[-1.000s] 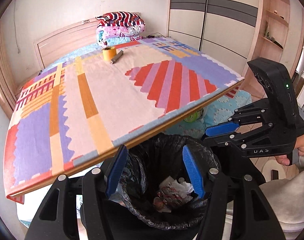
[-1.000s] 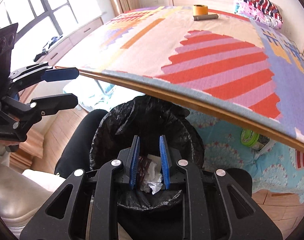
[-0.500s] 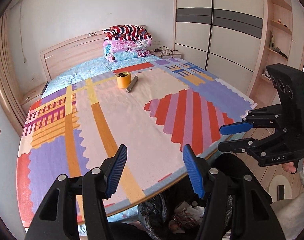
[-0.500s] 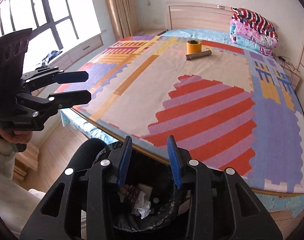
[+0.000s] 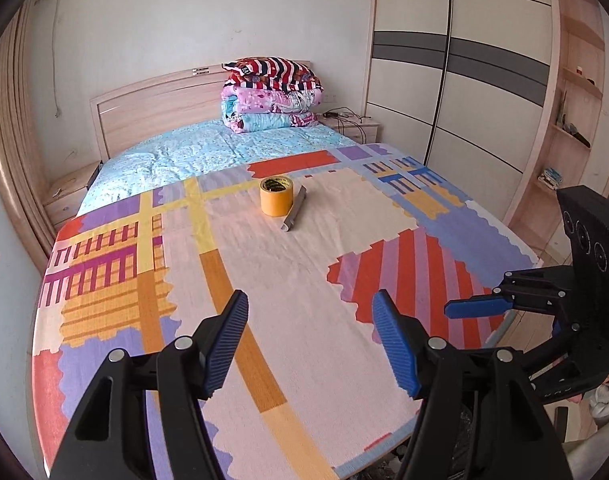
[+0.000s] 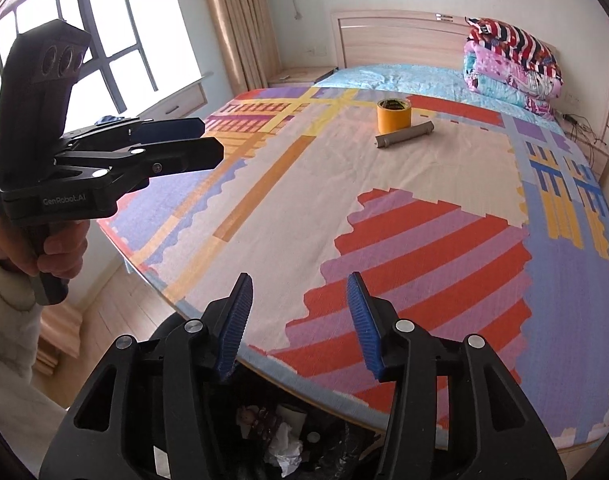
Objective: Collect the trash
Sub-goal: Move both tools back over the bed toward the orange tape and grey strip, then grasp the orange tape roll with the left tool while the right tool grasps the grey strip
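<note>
Two handheld claws hang over the near edge of a board laid across a bed and covered with a patchwork cloth. The left claw is released and empty, its jaws opening with nothing between them. The right claw is likewise released and empty, its jaws also opening. In the right wrist view a hand grips the handle of the left tool.

What is left to collect lies toward the far edge of the cloth: a roll of yellow tape standing on end, with a grey tube just beside it, apparently touching. Below the near edge, a black-lined trash bin already holds crumpled paper and wrappers.

The likely risks lie in the long reach across the board. The tube is round and could roll away if a claw nudges it or if the tape is lifted first, and a claw dragging on the cloth could pull both pieces out of place. The bin sits partly tucked under the board's edge, so a drop made too early could land on the cloth or the floor.

A second ago both claws were down at the bin mouth and the right one was nearly clenched; both have since risen and swung toward the cloth.
</note>
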`<state>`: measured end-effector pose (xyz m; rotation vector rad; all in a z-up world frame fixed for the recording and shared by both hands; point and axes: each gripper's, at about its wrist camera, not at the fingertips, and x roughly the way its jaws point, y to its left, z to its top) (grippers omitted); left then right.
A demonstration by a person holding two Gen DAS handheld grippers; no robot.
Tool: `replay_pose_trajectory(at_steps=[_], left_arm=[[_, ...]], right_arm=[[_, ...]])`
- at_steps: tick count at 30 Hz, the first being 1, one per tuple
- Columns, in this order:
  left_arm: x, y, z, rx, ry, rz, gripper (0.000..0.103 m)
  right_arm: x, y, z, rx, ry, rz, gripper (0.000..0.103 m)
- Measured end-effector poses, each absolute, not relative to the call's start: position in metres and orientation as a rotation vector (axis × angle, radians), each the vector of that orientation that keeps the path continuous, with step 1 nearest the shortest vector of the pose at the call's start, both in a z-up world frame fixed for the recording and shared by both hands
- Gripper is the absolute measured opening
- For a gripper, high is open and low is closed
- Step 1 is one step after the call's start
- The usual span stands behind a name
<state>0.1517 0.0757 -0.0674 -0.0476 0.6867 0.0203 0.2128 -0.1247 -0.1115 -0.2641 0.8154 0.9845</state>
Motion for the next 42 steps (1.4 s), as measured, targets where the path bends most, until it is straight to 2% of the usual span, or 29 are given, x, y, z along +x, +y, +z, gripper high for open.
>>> replay_pose_trajectory(at_steps=[8, 24, 38, 39, 40, 42], left_arm=[[0.199, 0.098, -0.069, -0.043, 0.696, 0.002, 0.062], [0.332, 0.132, -0.106, -0.088, 0.788, -0.005, 0.062], [0.386, 0.146, -0.129, -0.132, 0.807, -0.022, 0.062], [0.388, 0.145, -0.13, -0.126, 0.812, -0.024, 0.058], [0.39, 0.144, -0.132, -0.121, 0.815, -0.029, 0.047], [0.391, 0.143, -0.132, -0.113, 0.813, -0.03, 0.047]], right_arm=[[0.253, -0.104, -0.105, -0.278, 0.797, 0.958, 0.051], [0.301, -0.085, -0.122, -0.254, 0.846, 0.917, 0.053], [0.338, -0.066, -0.131, -0.222, 0.896, 0.912, 0.053], [0.341, -0.064, -0.133, -0.217, 0.903, 0.91, 0.053], [0.344, -0.062, -0.133, -0.214, 0.905, 0.904, 0.053], [0.349, -0.059, -0.135, -0.216, 0.906, 0.889, 0.053]])
